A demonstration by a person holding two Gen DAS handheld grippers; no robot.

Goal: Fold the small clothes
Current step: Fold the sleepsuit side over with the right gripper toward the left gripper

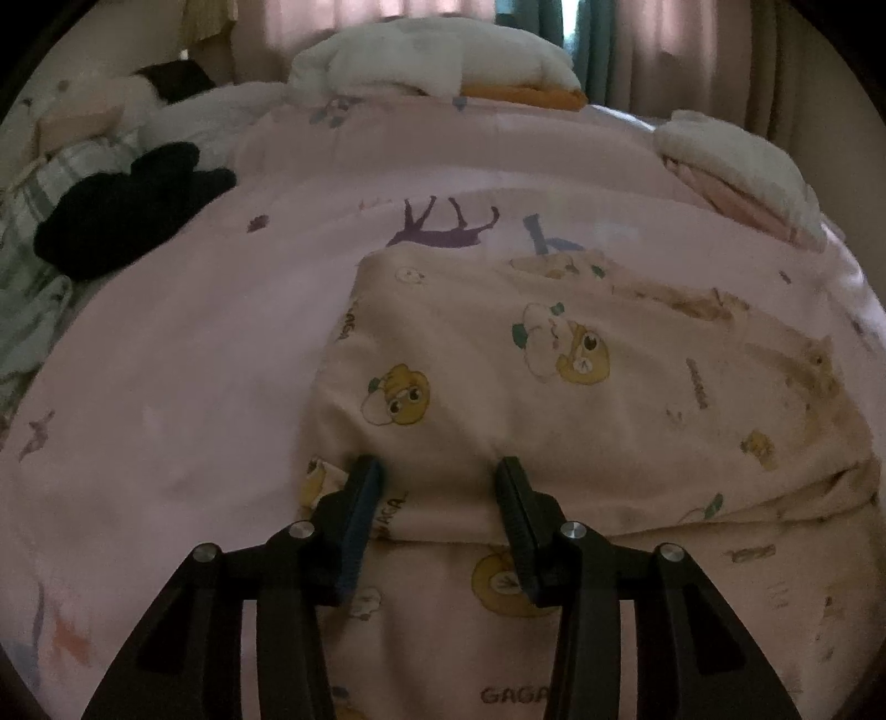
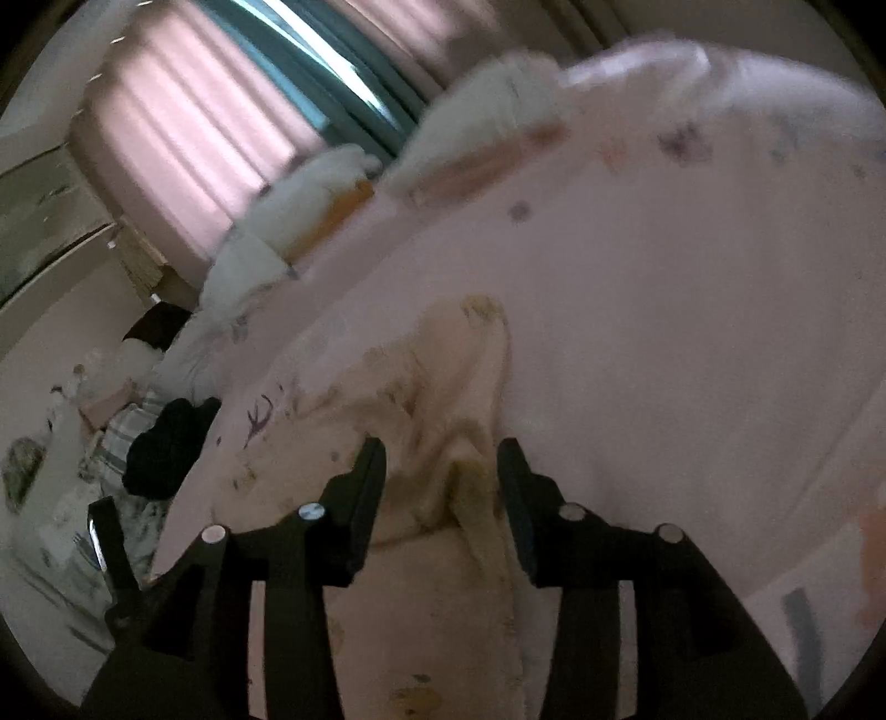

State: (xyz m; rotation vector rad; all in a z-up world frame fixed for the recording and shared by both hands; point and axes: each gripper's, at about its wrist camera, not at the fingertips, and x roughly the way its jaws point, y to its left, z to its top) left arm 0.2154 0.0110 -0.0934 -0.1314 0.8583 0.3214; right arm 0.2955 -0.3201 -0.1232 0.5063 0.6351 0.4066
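Left hand-held gripper (image 1: 437,471) stands parted over the cartoon-print garment (image 1: 554,360).

The small garment (image 1: 554,376) lies on the bed cover (image 1: 183,354). A dark cloth (image 1: 127,210) lies far to its left. Pillows (image 1: 432,61) sit behind, with curtains (image 1: 692,50) behind them.

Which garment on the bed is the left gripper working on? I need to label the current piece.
The peach cartoon-print garment, lying right at the left gripper; the black garment lies far off by the bed's left edge.
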